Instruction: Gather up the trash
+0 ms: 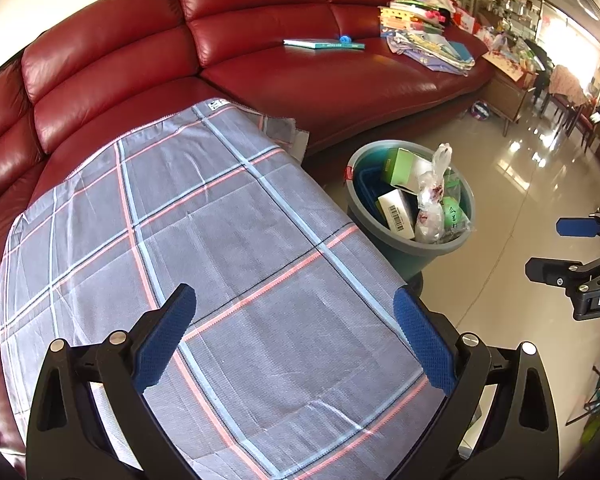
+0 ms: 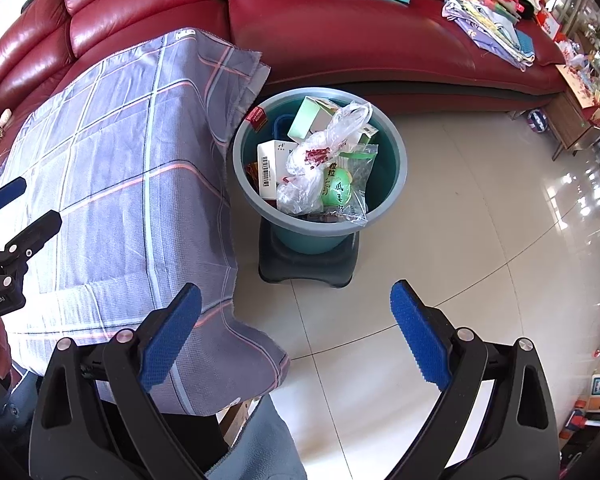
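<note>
Left gripper (image 1: 294,336): wide open, empty, over the checked cloth (image 1: 204,240).
Right gripper (image 2: 296,338): wide open, empty.
Bin (image 2: 396,168): full of trash, right of cloth.

Left gripper (image 1: 294,336): jaws spread wide, blue pads facing each other across a broad gap, nothing between them. Black finger arms angle outward from the lower frame edge; pivot bolts visible on both arms. Pose: pointing forward and slightly down.

Right gripper (image 2: 296,332): jaws likewise spread wide, nothing held. Blue pads (image 2: 418,340) clean, facing inward. Same forward, downward tilt.

Relative position: the two grippers are side by side and well apart. Each shows at the edge of the other's view, jaws parted there too.

Person: part of a leg in grey-blue cloth (image 2: 256,444) shows below the right gripper.
</note>
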A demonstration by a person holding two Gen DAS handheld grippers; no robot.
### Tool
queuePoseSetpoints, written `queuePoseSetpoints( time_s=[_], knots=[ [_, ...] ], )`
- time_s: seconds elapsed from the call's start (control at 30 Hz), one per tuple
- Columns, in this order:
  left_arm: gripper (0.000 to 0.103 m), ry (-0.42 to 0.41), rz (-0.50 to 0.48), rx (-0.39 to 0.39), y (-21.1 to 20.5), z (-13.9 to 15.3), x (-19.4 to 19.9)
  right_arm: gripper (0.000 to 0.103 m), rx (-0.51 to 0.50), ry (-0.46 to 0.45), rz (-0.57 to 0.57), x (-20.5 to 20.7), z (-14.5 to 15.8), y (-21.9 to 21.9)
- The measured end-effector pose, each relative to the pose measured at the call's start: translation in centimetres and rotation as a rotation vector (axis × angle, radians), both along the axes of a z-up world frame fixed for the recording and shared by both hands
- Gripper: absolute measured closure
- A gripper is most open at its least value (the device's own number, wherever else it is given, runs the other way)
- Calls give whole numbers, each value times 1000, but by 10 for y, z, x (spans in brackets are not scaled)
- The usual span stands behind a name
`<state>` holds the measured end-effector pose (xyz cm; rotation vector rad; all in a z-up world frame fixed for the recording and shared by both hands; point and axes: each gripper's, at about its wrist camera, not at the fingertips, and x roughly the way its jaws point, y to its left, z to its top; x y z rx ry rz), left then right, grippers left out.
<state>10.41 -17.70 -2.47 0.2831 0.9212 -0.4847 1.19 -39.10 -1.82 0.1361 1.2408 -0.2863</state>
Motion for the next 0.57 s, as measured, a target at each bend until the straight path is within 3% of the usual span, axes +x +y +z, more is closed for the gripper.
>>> queuePoseSetpoints(
  time_s=[0.57],
  knots=[
    [4, 25, 22, 6, 4, -9, 3, 12, -35, 20, -2, 2, -3, 0]
  ],
)
